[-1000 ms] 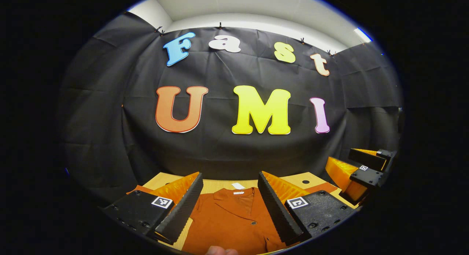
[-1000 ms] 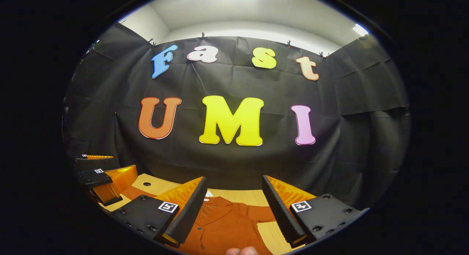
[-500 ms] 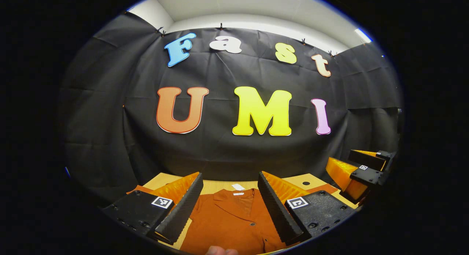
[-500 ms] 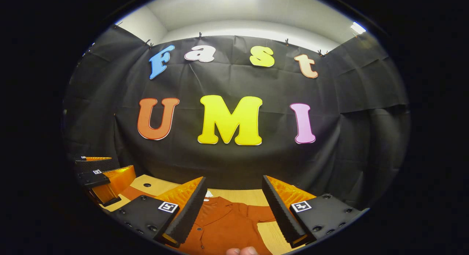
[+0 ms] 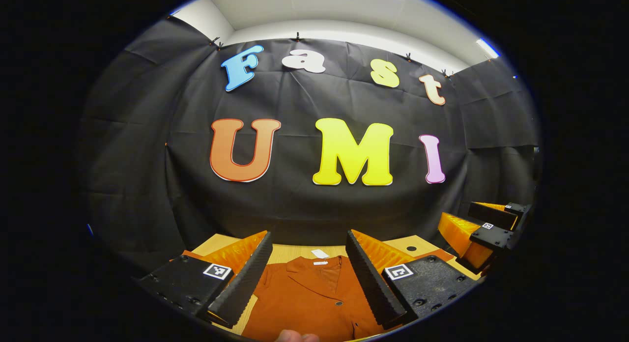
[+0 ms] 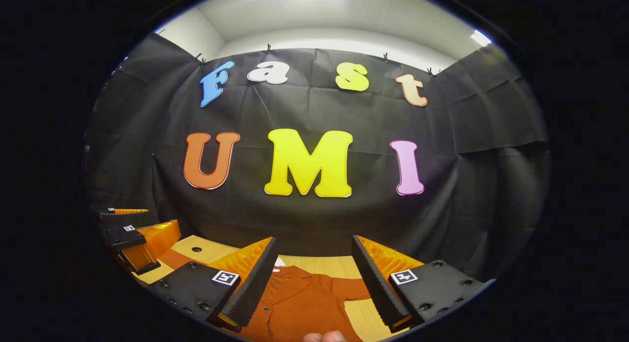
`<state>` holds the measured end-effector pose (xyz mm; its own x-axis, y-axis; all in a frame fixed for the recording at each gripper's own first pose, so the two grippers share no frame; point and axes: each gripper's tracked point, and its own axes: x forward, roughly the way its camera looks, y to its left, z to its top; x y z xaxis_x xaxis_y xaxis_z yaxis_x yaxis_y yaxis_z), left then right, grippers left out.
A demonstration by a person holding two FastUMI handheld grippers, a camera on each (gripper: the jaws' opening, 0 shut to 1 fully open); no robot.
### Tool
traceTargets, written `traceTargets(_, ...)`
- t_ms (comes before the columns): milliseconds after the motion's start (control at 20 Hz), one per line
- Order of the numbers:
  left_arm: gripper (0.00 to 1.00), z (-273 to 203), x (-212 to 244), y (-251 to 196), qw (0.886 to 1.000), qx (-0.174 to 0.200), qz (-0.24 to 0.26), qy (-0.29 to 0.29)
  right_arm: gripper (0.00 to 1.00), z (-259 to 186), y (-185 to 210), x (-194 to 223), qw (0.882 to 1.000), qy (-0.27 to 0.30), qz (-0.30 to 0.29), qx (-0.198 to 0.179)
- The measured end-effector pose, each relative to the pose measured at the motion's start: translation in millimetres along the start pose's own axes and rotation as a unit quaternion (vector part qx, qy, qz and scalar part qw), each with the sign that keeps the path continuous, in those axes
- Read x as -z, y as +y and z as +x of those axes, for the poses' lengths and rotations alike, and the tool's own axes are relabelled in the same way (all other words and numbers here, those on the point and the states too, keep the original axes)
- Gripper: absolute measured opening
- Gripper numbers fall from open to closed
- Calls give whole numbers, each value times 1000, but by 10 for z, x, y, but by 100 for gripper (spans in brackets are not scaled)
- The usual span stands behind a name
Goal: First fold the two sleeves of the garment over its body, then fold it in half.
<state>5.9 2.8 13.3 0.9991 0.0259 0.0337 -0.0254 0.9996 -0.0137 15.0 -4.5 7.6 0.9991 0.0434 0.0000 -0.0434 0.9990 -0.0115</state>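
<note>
Little has moved; both tools, left and right, hover released above the garment

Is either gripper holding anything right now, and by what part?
Nothing is held. The left gripper and right gripper are both open above the rust-orange collared shirt lying on the wooden table.

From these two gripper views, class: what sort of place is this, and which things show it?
Probably a staged recording booth: black cloth wall, wooden table bearing a rust-orange garment, and the left gripper and right gripper held open above it.
</note>
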Motion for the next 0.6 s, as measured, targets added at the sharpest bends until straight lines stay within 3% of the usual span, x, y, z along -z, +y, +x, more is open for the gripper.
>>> traceTargets(600, 97, 37, 42, -23, 1000, -8, 7, 6, 95, 109, -113, 105, 1000, 8, -2, 4)
